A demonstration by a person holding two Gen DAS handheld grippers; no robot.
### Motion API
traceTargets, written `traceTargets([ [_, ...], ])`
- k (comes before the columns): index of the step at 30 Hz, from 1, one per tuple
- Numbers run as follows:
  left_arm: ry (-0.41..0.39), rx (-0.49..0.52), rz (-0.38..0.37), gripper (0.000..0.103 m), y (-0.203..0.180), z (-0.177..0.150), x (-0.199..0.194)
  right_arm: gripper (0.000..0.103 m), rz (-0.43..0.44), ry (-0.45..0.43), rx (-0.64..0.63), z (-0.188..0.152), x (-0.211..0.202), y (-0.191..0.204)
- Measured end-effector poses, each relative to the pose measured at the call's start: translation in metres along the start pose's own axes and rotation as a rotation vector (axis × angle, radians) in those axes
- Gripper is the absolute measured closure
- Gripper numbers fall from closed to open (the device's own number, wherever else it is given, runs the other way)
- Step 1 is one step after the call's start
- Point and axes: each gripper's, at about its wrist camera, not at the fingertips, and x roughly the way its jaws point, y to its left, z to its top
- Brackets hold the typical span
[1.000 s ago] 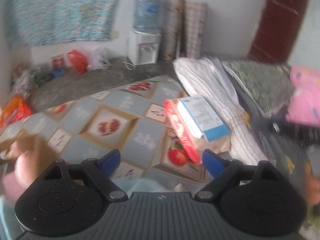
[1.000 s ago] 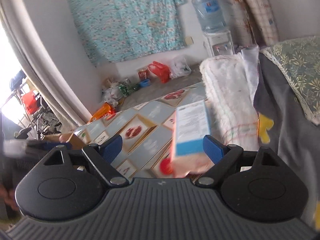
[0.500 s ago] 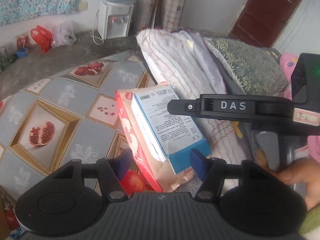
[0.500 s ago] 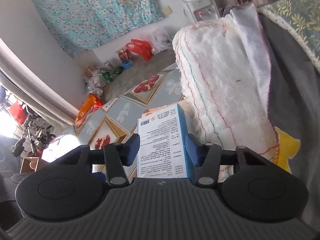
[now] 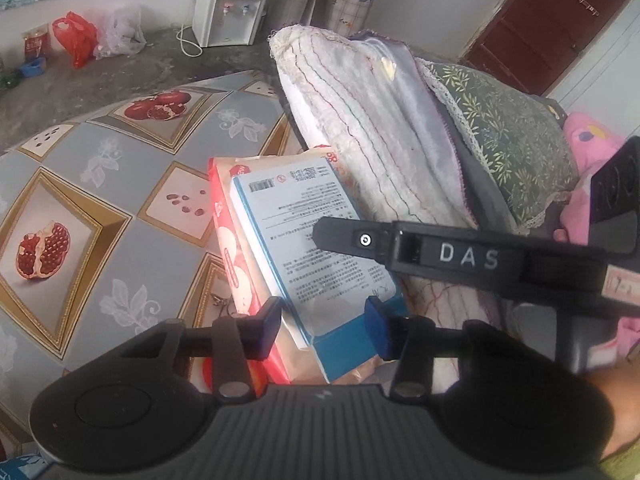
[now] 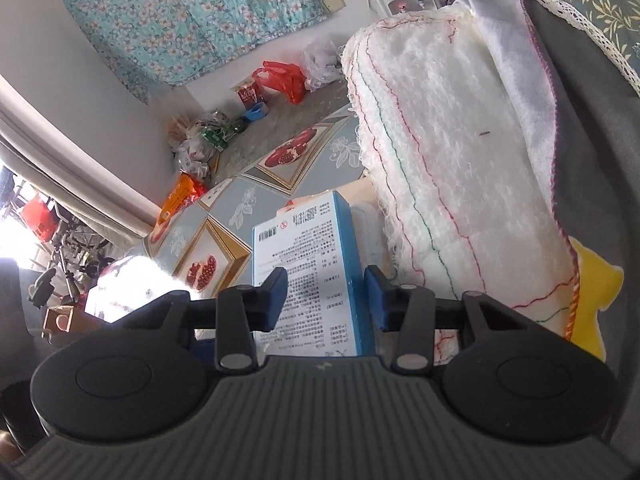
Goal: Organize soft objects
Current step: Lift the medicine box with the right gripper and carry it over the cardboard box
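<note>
Between the right gripper's parted fingers lies the blue box, long axis running straight ahead, atop the red pack beside the towel; left gripper likewise apart.

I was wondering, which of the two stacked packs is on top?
The blue-and-white pack with printed text lies on top; the red pack sits underneath, showing along its left side.
</note>
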Motion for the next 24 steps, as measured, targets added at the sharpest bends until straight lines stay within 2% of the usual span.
traceTargets([
  [2, -0.011, 0.01, 0.013, 0.061, -0.003, -0.001, -0.002, 0.066, -0.006, -0.003, 0.004, -0.002, -0.002, -0.001],
  [6, -0.001, 0.023, -0.014, 0.069, -0.006, -0.006, -0.01, 0.066, 0.014, -0.018, 0.033, -0.001, -0.013, -0.006],
  [12, -0.031, 0.048, -0.036, 0.072, -0.017, -0.019, -0.04, 0.067, 0.045, -0.067, 0.021, -0.006, -0.047, 0.01],
  [18, -0.098, 0.059, -0.036, 0.075, -0.024, -0.038, -0.091, 0.067, 0.069, -0.091, 0.009, -0.022, -0.084, 0.036],
  [24, -0.181, 0.049, -0.02, 0.075, -0.018, -0.071, -0.16, 0.067, 0.12, -0.122, -0.047, -0.046, -0.124, 0.092],
])
